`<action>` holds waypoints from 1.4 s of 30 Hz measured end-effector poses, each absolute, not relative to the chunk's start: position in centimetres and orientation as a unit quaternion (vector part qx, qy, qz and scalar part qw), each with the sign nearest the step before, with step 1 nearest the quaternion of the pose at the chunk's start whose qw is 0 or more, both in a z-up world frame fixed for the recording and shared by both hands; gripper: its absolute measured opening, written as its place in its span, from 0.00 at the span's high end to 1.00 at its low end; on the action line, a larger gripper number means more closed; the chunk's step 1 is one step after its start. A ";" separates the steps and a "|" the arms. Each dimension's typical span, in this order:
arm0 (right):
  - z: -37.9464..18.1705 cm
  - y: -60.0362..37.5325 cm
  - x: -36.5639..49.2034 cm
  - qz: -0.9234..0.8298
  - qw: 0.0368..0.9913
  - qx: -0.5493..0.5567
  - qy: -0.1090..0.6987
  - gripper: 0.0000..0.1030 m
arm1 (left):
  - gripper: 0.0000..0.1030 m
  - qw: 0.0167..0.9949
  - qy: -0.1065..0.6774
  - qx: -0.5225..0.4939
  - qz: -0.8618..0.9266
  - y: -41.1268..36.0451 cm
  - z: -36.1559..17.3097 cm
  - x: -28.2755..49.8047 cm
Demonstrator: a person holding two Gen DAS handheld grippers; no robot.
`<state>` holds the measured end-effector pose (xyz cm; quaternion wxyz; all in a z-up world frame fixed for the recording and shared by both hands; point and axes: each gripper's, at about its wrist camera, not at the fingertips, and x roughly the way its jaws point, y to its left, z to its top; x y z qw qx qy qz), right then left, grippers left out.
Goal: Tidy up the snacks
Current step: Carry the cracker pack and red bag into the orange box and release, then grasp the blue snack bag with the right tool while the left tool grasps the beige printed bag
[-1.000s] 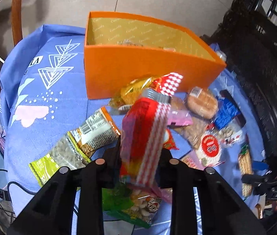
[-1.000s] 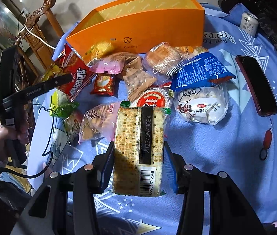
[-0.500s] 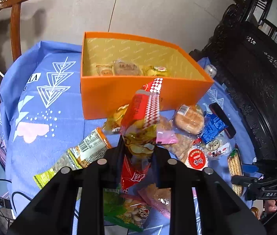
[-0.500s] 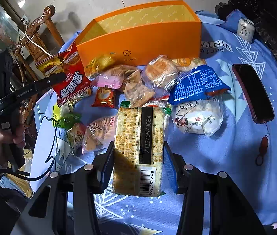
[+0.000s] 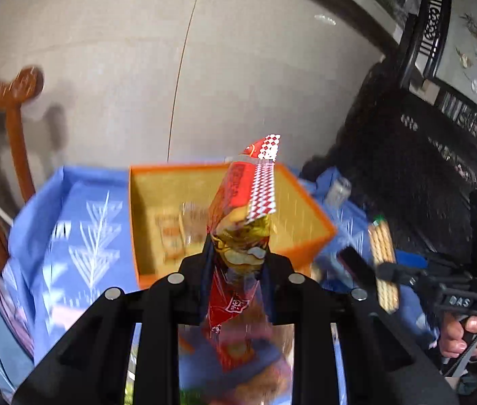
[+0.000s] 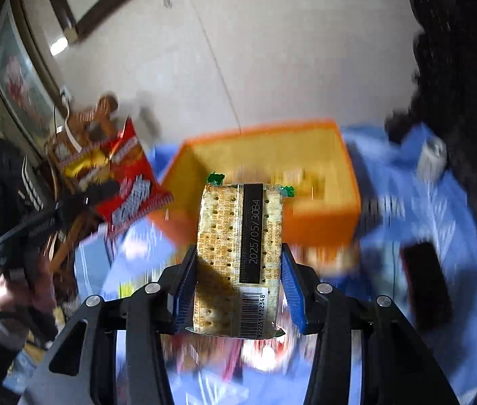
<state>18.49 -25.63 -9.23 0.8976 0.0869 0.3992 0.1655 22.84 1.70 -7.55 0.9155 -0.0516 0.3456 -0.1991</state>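
Left gripper pinches limp chip bag, right gripper clamps cracker pack; either may snag orange box wall at 12 o'clock.

- Left gripper: matte black frame, silver round screws, dark pads.
- Right gripper: black frame, ribbed blue pads, silver screws; handle marked what looks like "DAS".
- Left hand: pale cuff, dark sleeve, black cable.

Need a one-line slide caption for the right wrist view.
Right gripper clamps a cracker pack above the open orange box, while the left gripper holds a red snack bag alongside.
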 end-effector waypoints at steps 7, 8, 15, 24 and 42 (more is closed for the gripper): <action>-5.9 -24.2 26.4 0.160 0.918 0.061 0.358 0.53 | 0.73 0.926 0.329 -0.037 -0.179 -0.6 -4.1 29.9; -5.7 -23.9 27.4 0.160 0.918 0.057 0.357 0.44 | 0.60 0.927 0.331 -0.033 -0.171 -0.9 -3.9 30.5; -5.0 -23.9 28.9 0.120 0.922 0.069 0.361 0.03 | 0.04 0.942 0.321 0.030 -0.093 -2.6 -2.9 31.2; -8.0 -23.1 23.8 0.089 0.905 0.031 0.414 0.03 | 0.04 0.927 0.366 0.013 -0.083 -1.5 -5.4 28.3; -23.0 -25.7 11.9 0.095 0.812 0.035 0.575 0.03 | 0.04 0.905 0.423 0.010 -0.047 5.2 -15.0 13.9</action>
